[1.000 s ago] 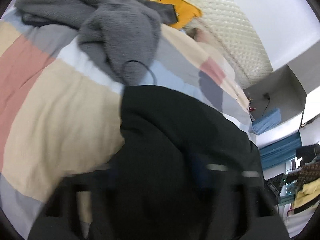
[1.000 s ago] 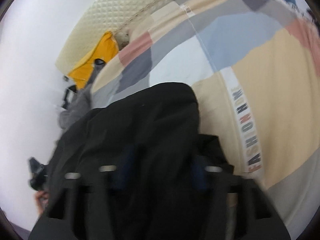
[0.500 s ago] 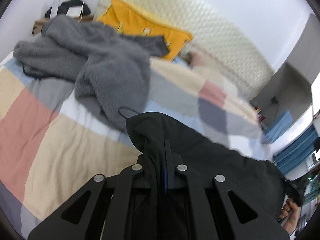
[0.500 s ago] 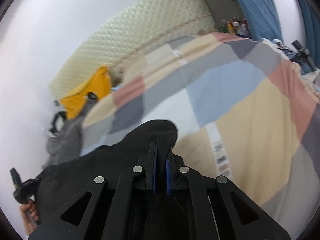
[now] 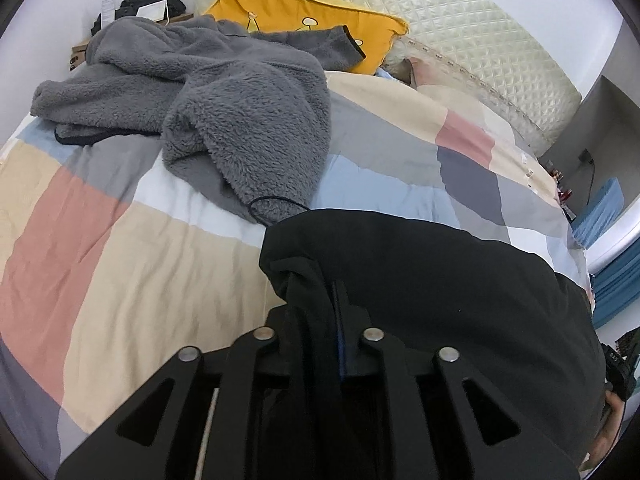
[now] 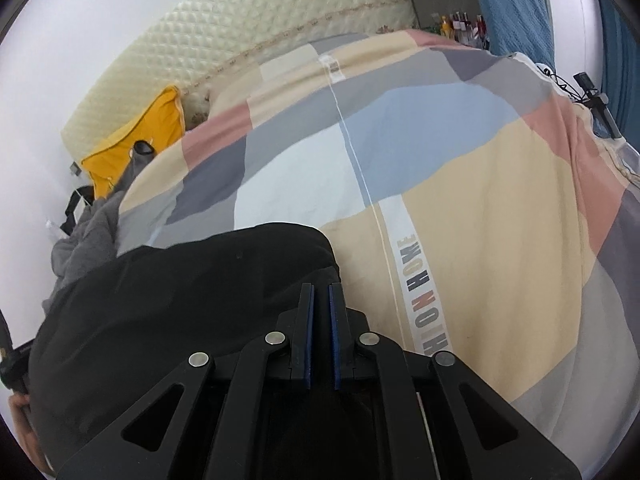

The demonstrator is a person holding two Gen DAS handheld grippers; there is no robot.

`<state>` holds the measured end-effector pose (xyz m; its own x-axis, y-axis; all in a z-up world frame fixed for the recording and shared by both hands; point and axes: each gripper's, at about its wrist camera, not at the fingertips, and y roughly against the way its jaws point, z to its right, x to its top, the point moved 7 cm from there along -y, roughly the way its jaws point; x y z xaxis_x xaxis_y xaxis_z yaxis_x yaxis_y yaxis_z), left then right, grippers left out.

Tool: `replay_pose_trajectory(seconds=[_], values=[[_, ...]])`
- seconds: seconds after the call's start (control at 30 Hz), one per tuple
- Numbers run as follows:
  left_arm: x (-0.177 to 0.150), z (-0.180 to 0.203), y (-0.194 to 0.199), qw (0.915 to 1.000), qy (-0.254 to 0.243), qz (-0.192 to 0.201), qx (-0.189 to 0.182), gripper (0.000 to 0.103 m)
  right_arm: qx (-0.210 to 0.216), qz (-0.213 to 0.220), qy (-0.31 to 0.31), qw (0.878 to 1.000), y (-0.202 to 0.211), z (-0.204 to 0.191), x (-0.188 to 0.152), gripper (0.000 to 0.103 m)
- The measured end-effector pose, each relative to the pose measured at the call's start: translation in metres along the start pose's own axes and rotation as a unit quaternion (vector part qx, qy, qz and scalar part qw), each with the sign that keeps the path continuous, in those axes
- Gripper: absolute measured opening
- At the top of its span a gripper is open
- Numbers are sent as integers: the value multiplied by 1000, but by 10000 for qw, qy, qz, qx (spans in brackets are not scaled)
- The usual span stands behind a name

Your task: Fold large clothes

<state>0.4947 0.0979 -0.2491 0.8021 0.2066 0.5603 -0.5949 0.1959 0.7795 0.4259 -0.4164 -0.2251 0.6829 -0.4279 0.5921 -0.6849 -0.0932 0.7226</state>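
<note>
A large black garment (image 5: 420, 280) lies spread across the patchwork quilt (image 5: 100, 260) between my two grippers. My left gripper (image 5: 316, 288) has a bunched fold of its left corner between the fingers; only the right blue pad (image 5: 338, 320) shows, and the jaws are opening slightly. In the right wrist view the black garment (image 6: 200, 300) ends at its right corner, and my right gripper (image 6: 320, 286) is shut there, with thin black cloth between its blue pads (image 6: 307, 320).
A grey fleece garment (image 5: 240, 100) is heaped at the head of the bed, partly over a yellow pillow (image 5: 296, 12). A quilted headboard (image 5: 460, 28) runs behind. A hand (image 5: 608, 432) shows at the view's edge. The quilt (image 6: 480, 200) stretches right of the black garment.
Both grippers, blurred and wider a second ago, have closed on the black garment's corners. Both views now look further up the bed, and the cloth edge is stretched between them.
</note>
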Motion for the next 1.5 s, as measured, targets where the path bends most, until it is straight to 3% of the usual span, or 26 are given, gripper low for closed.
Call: replay_pose_trajectory(seconds=[0.03,0.07,0.1,0.13,0.17,0.43,0.67,0.83,0.9,1.2,1.37,1.5], values=[[-1,0,3,10000,12,-22,-22,31,4,7,-27,10000,3,-1,-1,8],[-1,-1,7,10000,33,-44,-20,42,15,21,-65,10000,7,0,0,19],[-2,-1,11,10000,51,-36,4,68,-18,60,-148,9999,14,2,-1,42],[-2,-2,21,9999,60,96,17,78,-123,159,-283,9994,21,5,0,56],[-1,-1,31,9997,41,255,3,78,-194,322,-409,9985,30,8,2,73],[7,27,132,9956,0,930,-81,83,-127,875,-119,9960,108,-23,11,73],[11,80,224,9901,-605,1267,-95,84,8,1682,737,9830,236,-93,31,73],[6,114,297,9809,-849,1607,-696,94,381,2127,998,9713,322,-131,33,73],[0,124,324,9761,-978,1780,-772,99,509,2342,1144,9641,360,-146,29,76],[-45,161,417,9573,-1535,2228,-1016,103,1088,2876,1730,9357,469,-204,-21,82],[-76,174,452,9424,-1760,2434,-1471,103,1274,3002,2004,9239,500,-225,-60,82],[-101,175,473,9349,-1841,2600,-1561,103,1391,3149,2234,9119,525,-238,-92,85]])
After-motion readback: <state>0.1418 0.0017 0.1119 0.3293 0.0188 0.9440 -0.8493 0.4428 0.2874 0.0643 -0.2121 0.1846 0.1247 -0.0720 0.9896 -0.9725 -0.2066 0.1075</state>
